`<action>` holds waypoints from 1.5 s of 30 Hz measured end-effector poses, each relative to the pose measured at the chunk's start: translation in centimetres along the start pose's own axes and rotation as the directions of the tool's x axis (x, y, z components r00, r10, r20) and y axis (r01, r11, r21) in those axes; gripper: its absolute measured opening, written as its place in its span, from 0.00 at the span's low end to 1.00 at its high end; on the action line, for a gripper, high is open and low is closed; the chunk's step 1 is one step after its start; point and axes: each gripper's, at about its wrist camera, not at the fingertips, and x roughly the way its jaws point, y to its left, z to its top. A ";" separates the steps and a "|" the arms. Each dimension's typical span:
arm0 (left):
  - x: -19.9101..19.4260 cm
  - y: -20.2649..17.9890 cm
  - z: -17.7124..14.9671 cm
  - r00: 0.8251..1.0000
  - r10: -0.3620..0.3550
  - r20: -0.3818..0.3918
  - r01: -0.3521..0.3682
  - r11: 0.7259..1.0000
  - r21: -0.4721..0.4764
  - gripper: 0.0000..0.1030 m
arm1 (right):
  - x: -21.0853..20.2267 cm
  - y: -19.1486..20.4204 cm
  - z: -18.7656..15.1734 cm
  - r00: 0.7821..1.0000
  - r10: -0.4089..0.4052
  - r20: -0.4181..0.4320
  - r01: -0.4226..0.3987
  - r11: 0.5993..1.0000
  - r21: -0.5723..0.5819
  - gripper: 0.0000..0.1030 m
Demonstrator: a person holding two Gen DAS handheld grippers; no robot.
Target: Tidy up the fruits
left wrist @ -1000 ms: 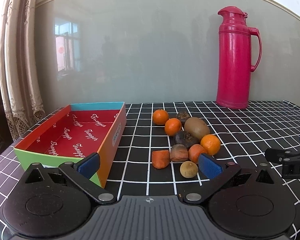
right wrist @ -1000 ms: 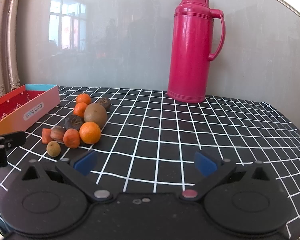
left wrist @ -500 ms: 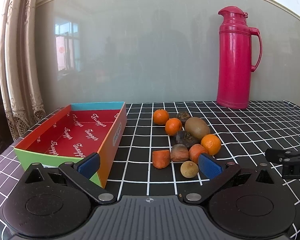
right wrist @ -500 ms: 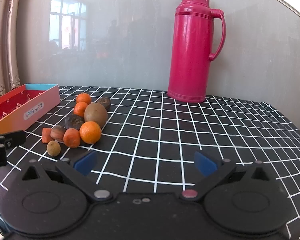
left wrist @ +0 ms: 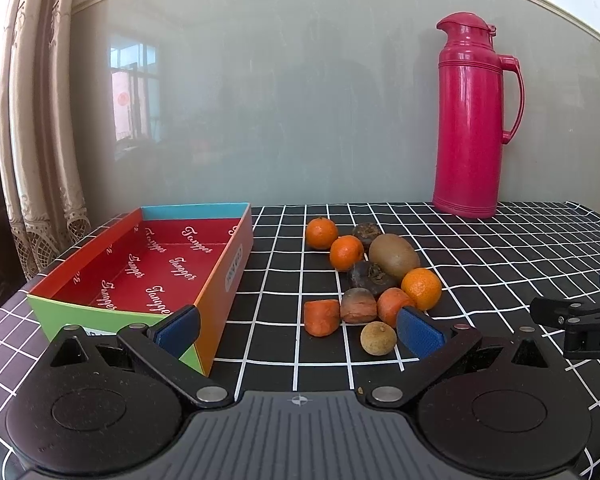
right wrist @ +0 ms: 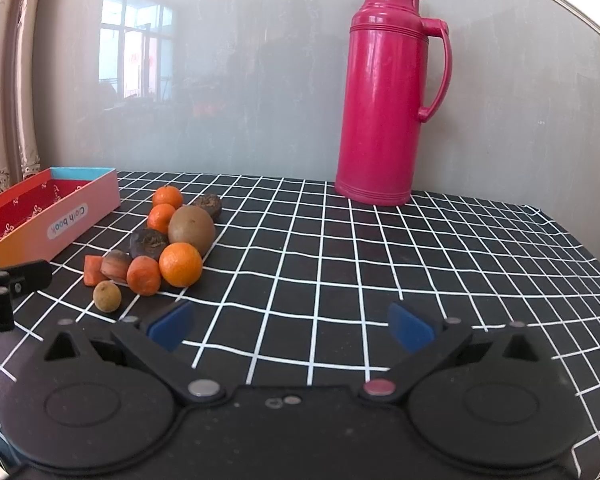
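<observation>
A pile of fruit lies on the black checked tablecloth: a kiwi (left wrist: 394, 255) (right wrist: 191, 229), three tangerines such as the nearest one (left wrist: 421, 288) (right wrist: 180, 264), dark dried fruits (left wrist: 370, 277), orange chunks (left wrist: 322, 317) and a small tan longan (left wrist: 377, 338) (right wrist: 107, 296). An open red-lined box (left wrist: 172, 268) (right wrist: 66, 218) stands left of the pile. My left gripper (left wrist: 298, 330) is open, low, just in front of the pile and the box corner. My right gripper (right wrist: 290, 327) is open, empty, to the right of the fruit.
A tall pink thermos (left wrist: 474, 120) (right wrist: 388, 92) stands at the back by the grey wall. A curtain (left wrist: 40, 120) hangs at the left past the table edge. The cloth's right edge (right wrist: 592, 256) drops off at the right.
</observation>
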 end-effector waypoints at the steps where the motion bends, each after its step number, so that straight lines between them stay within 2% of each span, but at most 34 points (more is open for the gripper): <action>1: 0.0 0.0 0.0 1.000 -0.001 -0.001 0.001 1.000 -0.001 1.00 | 0.0 0.0 0.0 1.000 0.000 0.000 0.000 1.000 -0.001 1.00; 23: 0.0 -0.2 -0.1 1.000 -0.003 -0.005 0.003 1.000 0.007 1.00 | 0.0 0.0 0.0 1.000 -0.002 0.000 0.002 1.000 -0.002 1.00; 30: 0.4 -0.9 -0.2 0.998 -0.046 -0.049 0.047 0.999 0.013 1.00 | -0.1 -0.4 0.1 1.000 -0.024 0.008 0.024 1.000 0.007 1.00; 35: 1.0 -1.3 -0.2 0.996 -0.038 -0.075 0.037 0.999 -0.008 1.00 | 0.4 -0.6 0.2 0.999 -0.038 0.007 0.038 0.999 0.007 1.00; 38: 1.7 -1.4 -0.3 0.993 -0.065 -0.097 0.063 0.998 -0.022 1.00 | 1.0 -0.9 0.5 0.999 -0.046 0.002 0.046 0.999 0.020 1.00; 43: 3.0 -3.0 -0.4 0.988 -0.087 -0.124 0.091 0.995 0.028 0.99 | 1.4 -1.7 1.1 0.998 -0.067 0.013 0.066 0.996 0.065 1.00; 44: 3.3 -3.5 -0.4 0.988 -0.090 -0.129 0.096 0.994 0.042 0.95 | 1.5 -1.9 1.2 0.998 -0.068 0.016 0.067 0.995 0.073 1.00; 45: 3.5 -3.9 -0.4 0.986 -0.093 -0.139 0.102 0.993 0.055 0.74 | 1.5 -2.0 1.2 0.997 -0.069 0.018 0.067 0.995 0.077 1.00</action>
